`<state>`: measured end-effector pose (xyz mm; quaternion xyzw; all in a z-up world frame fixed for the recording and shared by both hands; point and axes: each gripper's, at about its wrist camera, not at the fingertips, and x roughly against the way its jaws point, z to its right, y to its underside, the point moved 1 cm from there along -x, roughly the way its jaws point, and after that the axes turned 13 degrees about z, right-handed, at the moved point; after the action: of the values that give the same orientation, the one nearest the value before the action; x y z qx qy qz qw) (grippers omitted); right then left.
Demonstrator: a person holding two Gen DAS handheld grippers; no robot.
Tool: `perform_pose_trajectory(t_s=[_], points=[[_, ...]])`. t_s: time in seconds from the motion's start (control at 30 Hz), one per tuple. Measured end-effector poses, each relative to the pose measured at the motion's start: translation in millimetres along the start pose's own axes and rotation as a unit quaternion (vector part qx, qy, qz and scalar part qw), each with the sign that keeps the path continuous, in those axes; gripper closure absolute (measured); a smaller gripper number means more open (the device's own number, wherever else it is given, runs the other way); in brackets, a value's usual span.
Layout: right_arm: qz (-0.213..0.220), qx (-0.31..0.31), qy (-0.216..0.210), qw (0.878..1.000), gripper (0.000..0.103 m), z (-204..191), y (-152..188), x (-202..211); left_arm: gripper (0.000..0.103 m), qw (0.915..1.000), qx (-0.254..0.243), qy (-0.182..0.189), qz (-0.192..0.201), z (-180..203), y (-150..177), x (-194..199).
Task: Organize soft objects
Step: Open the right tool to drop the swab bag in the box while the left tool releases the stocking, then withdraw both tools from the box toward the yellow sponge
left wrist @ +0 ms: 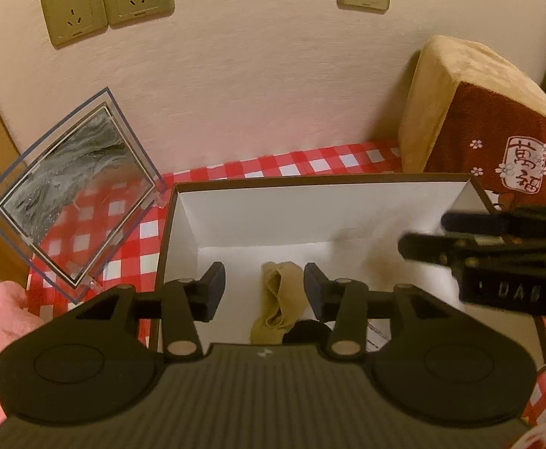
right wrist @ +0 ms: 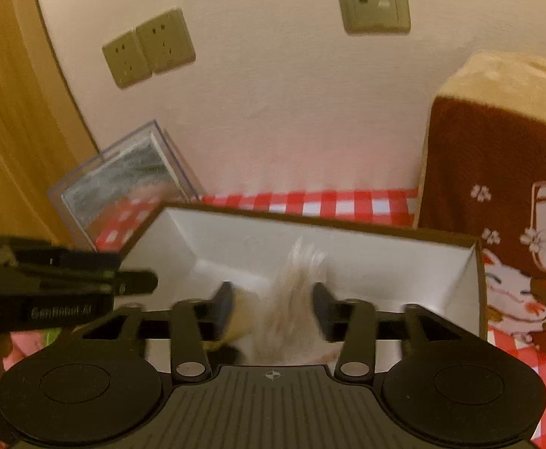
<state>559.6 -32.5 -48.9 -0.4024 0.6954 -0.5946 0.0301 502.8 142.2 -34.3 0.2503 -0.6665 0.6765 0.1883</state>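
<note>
Tan stocking (left wrist: 278, 301) lies in the white box (left wrist: 258, 205) between the spread left tool (left wrist: 263, 286); right tool (right wrist: 273, 305) spread around blurred pale cloth (right wrist: 293, 299).

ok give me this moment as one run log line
left gripper: open over tan stocking in box | right gripper: open, blurred pale soft item between jaws, over box
</note>
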Motion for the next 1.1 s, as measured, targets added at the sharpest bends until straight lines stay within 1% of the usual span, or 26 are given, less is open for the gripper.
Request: perform_pose_trajectory(t_s=[0.07,0.13,0.3,0.37,0.5,0.67,0.9,1.1], points=[[0.022,-0.003,0.001,1.000,0.038,-0.3,-4.4,4.6,0.056,1.0000,0.003,0.002,0.001,-0.1,-0.3,4.2],[0.032,-0.006,0.003,0.999,0.036,0.4,-9.0,9.0,0.053,1.0000,0.007,0.005,0.004,-0.6,0.4,10.2],[0.037,-0.006,-0.001,0.999,0.033,5.0,-12.7,27.4,0.050,0.9998,0.017,0.007,0.008,-2.2,3.8,28.5],[0.039,-0.008,0.002,0.999,0.033,9.6,-11.7,37.5,0.047,0.9997,0.022,0.007,0.012,-2.9,5.5,37.1],[0.042,-0.021,0.002,0.999,0.033,20.5,-5.9,60.4,0.046,0.9994,0.030,0.008,0.013,-3.9,11.5,54.9],[0.045,-0.027,0.007,0.999,0.032,32.8,12.9,94.6,0.046,0.9990,0.040,0.013,0.013,-3.5,26.2,81.5],[0.044,-0.029,0.013,0.999,0.032,36.0,47.2,145.9,0.046,0.9985,0.053,0.013,0.008,-7.2,58.7,119.3],[0.023,-0.048,0.015,0.998,0.032,34.2,81.8,179.9,0.046,0.9978,0.066,0.005,-0.006,-11.0,91.5,151.2]])
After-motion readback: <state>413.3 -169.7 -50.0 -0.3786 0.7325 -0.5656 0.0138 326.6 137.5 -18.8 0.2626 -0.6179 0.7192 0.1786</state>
